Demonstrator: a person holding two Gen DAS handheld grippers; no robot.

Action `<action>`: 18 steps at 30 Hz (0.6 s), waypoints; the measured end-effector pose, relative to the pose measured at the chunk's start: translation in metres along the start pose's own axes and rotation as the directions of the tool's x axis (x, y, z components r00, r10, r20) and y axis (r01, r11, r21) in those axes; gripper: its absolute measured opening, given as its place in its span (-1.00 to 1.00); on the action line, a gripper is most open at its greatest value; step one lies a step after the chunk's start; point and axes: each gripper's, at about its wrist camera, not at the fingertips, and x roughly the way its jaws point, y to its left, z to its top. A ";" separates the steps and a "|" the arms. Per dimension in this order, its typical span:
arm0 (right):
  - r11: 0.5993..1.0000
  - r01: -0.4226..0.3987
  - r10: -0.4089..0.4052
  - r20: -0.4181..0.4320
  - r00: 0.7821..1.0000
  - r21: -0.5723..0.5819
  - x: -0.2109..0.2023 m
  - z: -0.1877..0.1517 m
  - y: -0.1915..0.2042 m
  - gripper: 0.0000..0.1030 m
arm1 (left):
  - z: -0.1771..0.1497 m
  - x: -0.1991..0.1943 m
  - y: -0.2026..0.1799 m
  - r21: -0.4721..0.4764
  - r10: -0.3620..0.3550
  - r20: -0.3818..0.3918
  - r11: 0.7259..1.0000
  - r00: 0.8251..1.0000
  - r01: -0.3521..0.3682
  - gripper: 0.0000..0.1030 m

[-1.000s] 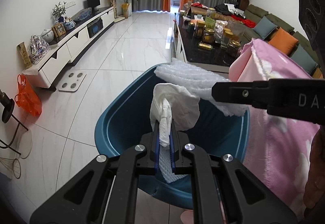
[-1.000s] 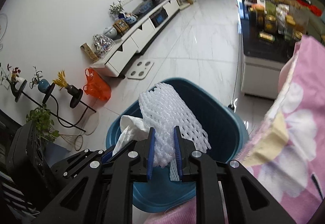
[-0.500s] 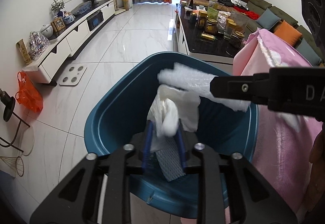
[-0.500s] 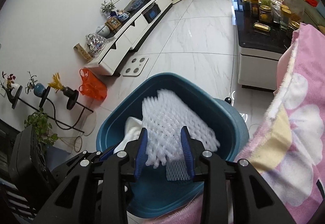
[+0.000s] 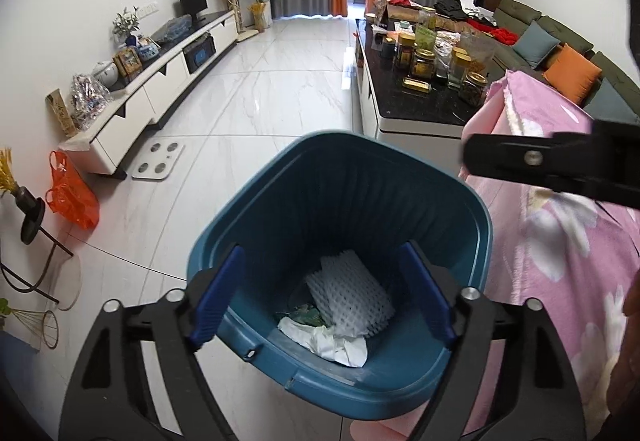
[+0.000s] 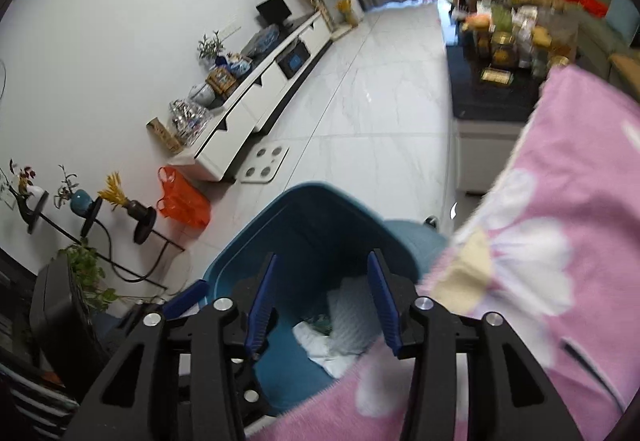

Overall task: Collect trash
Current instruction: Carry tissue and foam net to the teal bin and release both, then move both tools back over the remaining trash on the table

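Both tools have just been opening and stand apart, empty, left tool (image 5: 320,293) and right tool (image 6: 322,301) above the bin (image 5: 340,169), foam net (image 5: 352,297) and tissue (image 5: 328,341) lying straight below at its bottom.

The bin (image 5: 472,209) mouth is open above; a pink blanket (image 5: 560,241) crowds its right.

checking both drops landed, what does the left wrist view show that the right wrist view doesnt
Only the left wrist view: the right gripper from the side, orange cushion on the sofa, green wrapper in the bin.
Only the right wrist view: plant stand, teal vase.
Both: blue bin holding white foam net and crumpled tissue; both grippers have just been opening, nothing between their jaws.
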 end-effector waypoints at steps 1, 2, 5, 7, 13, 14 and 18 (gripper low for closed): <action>1.000 0.005 -0.005 0.017 1.000 -0.009 -0.007 0.000 -0.001 -0.06 | 0.002 -0.005 -0.002 0.003 0.009 0.010 1.000 1.000 -0.009 0.71; 1.000 0.016 -0.015 0.038 0.999 -0.017 -0.016 -0.001 -0.002 0.01 | 0.004 -0.009 -0.003 0.005 0.023 0.016 1.000 1.000 -0.023 0.74; 0.998 0.046 -0.042 0.100 0.994 -0.038 -0.043 -0.005 -0.005 0.17 | 0.009 -0.021 -0.007 0.013 0.038 0.035 0.999 0.999 -0.038 0.81; 0.997 0.067 -0.059 0.142 0.988 -0.048 -0.062 -0.009 -0.007 0.28 | 0.012 -0.030 -0.008 0.019 0.048 0.047 0.999 0.998 -0.049 0.85; 0.989 0.133 -0.115 0.246 0.962 -0.059 -0.114 -0.033 -0.022 0.66 | 0.015 -0.059 -0.032 0.057 0.045 0.085 0.997 0.995 -0.050 0.89; 0.988 0.146 -0.126 0.264 0.956 -0.058 -0.122 -0.039 -0.024 0.73 | 0.015 -0.064 -0.036 0.063 0.044 0.090 0.997 0.995 -0.049 0.89; 0.978 0.201 -0.174 0.336 0.926 -0.049 -0.160 -0.065 -0.039 0.86 | 0.011 -0.086 -0.058 0.094 0.024 0.121 0.995 0.992 -0.035 0.89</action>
